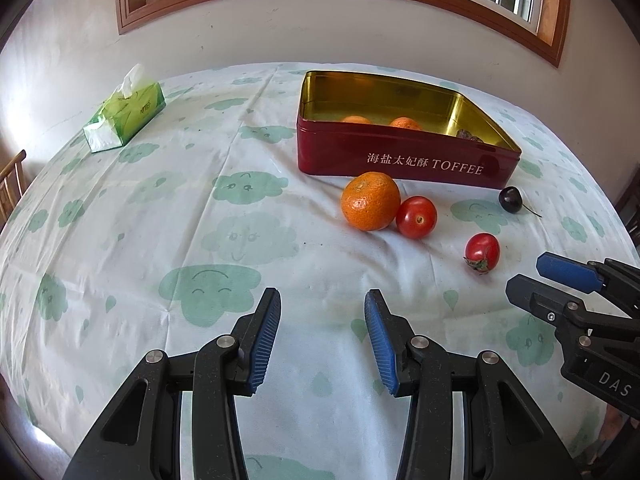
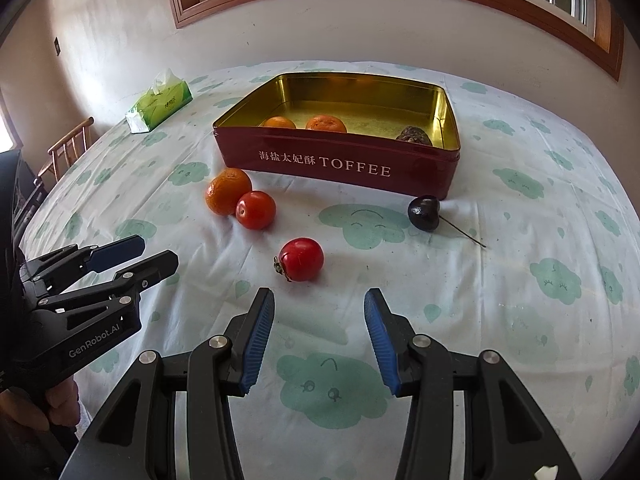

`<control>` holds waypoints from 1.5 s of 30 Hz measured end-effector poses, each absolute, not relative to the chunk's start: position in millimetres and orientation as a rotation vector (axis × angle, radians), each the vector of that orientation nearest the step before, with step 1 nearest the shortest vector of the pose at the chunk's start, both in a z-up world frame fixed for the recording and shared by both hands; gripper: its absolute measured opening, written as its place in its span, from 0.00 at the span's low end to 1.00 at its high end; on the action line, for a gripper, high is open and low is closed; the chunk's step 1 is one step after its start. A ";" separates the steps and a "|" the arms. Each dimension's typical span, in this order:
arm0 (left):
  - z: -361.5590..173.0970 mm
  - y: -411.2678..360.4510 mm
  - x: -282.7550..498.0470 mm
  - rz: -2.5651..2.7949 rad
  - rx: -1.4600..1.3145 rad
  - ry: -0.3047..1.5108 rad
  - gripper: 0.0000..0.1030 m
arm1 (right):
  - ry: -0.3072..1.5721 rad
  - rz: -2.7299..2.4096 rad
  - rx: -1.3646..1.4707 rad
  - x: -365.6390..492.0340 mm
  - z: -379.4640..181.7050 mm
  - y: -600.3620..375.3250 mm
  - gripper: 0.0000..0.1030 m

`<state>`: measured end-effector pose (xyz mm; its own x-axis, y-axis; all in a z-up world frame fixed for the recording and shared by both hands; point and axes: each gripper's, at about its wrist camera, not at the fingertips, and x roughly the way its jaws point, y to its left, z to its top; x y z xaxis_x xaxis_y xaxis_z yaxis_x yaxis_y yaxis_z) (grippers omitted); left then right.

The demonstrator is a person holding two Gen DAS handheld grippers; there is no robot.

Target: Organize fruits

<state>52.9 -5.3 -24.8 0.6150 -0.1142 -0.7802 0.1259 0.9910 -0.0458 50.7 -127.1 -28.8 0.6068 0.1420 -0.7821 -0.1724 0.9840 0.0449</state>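
Note:
A red TOFFEE tin (image 1: 404, 160) (image 2: 340, 168) stands open on the table and holds two oranges (image 2: 325, 123) and a dark wrinkled fruit (image 2: 414, 136). In front of it lie an orange (image 1: 370, 201) (image 2: 227, 191) touching a tomato (image 1: 416, 217) (image 2: 256, 210), a second tomato (image 1: 482, 252) (image 2: 302, 259) and a dark cherry (image 1: 511, 199) (image 2: 424, 212). My left gripper (image 1: 322, 300) (image 2: 154, 252) is open and empty, short of the orange. My right gripper (image 2: 319, 300) (image 1: 524, 276) is open and empty, just short of the second tomato.
A green tissue box (image 1: 124, 120) (image 2: 160, 106) lies at the far left. A wooden chair (image 2: 66, 148) stands beyond the table's left edge. The cloud-print tablecloth (image 1: 200, 240) covers the table, with a wall and window behind.

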 end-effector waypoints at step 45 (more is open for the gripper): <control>-28.5 -1.8 83.0 -0.168 0.013 0.880 0.44 | 0.925 0.130 -0.096 89.8 -46.0 -120.7 0.28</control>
